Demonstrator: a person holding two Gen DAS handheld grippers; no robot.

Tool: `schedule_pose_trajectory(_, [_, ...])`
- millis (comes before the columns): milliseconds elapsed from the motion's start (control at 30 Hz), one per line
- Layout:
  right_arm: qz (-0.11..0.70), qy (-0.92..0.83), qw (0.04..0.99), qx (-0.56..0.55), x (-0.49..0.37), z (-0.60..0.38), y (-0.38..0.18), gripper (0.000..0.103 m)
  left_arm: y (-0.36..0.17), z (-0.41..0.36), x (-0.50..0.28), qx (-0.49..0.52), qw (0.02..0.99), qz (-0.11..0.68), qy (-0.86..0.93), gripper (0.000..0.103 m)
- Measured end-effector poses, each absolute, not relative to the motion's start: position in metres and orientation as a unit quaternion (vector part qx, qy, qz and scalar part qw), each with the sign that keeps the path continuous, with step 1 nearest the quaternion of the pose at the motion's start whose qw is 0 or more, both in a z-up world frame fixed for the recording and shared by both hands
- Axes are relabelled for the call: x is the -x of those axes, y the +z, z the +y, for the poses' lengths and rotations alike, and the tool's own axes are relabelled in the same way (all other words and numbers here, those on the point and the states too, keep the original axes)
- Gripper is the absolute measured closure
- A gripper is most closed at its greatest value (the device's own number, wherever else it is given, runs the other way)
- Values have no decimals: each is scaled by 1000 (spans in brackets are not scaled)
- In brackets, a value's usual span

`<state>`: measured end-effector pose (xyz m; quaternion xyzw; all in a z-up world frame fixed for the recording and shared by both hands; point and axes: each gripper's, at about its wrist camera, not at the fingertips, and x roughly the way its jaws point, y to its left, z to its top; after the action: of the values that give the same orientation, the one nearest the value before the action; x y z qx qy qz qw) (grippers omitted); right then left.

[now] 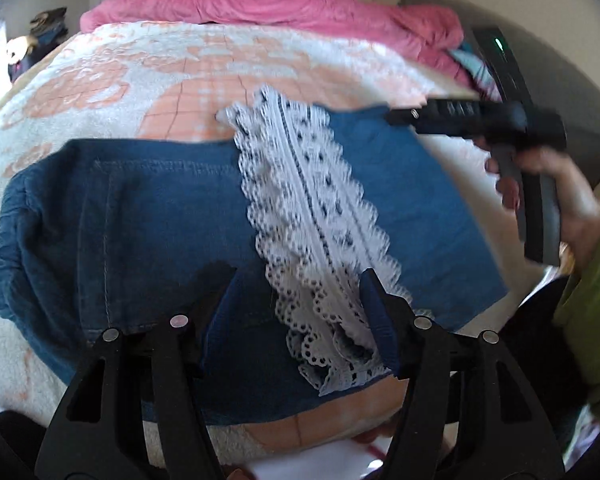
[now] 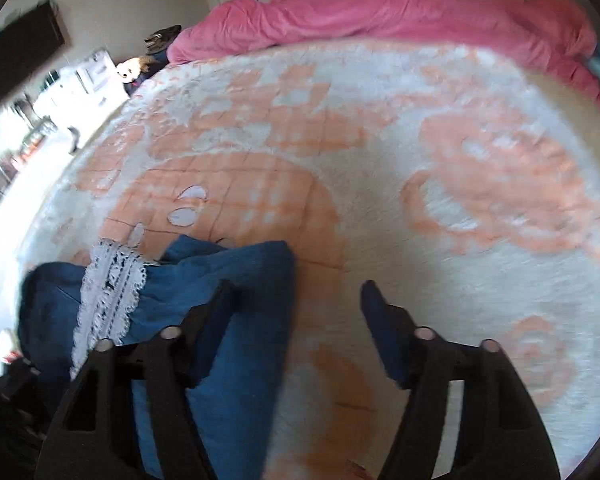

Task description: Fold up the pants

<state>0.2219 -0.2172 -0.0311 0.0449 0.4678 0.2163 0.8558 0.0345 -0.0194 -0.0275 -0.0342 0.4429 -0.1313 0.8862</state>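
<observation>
Blue denim pants [image 1: 148, 216] with a white lace strip [image 1: 308, 208] lie folded on the bed. My left gripper [image 1: 296, 280] is open just above them, its fingers straddling the lace near the front edge. In the left wrist view my right gripper [image 1: 396, 117] hovers at the pants' far right corner, seen side on and blurred. In the right wrist view the pants [image 2: 228, 312] and lace [image 2: 108, 296] lie at lower left. My right gripper [image 2: 296, 292] is open and empty, its left finger over the pants' right edge, its right finger over the blanket.
The bed is covered by a white and peach blanket [image 2: 440, 208]. A crumpled pink duvet [image 1: 268, 4] lies along its far end. A dark device [image 1: 504, 64] with a green light stands right of the bed. Cluttered furniture [image 2: 60, 92] stands left of the bed.
</observation>
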Motion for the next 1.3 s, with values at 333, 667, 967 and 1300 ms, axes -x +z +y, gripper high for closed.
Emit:
schedule_pose_trajectory(333, [468, 237, 851, -18, -218, -207, -36, 89, -31, -31, -28, -7, 889, 440, -129, 50])
schedule_pose_trajectory(667, [432, 222, 874, -28, -192, -230, -24, 54, -28, -35, -24, 1, 886, 442, -138, 47])
schedule_pose_trajectory(967, [475, 274, 832, -86, -104, -235, -26, 42, -28, -36, -23, 11, 884, 444, -147, 43])
schedule_pose_trajectory(1300, [470, 261, 842, -32, -66, -223, -29, 94, -26, -42, -16, 16, 882, 443, -160, 42])
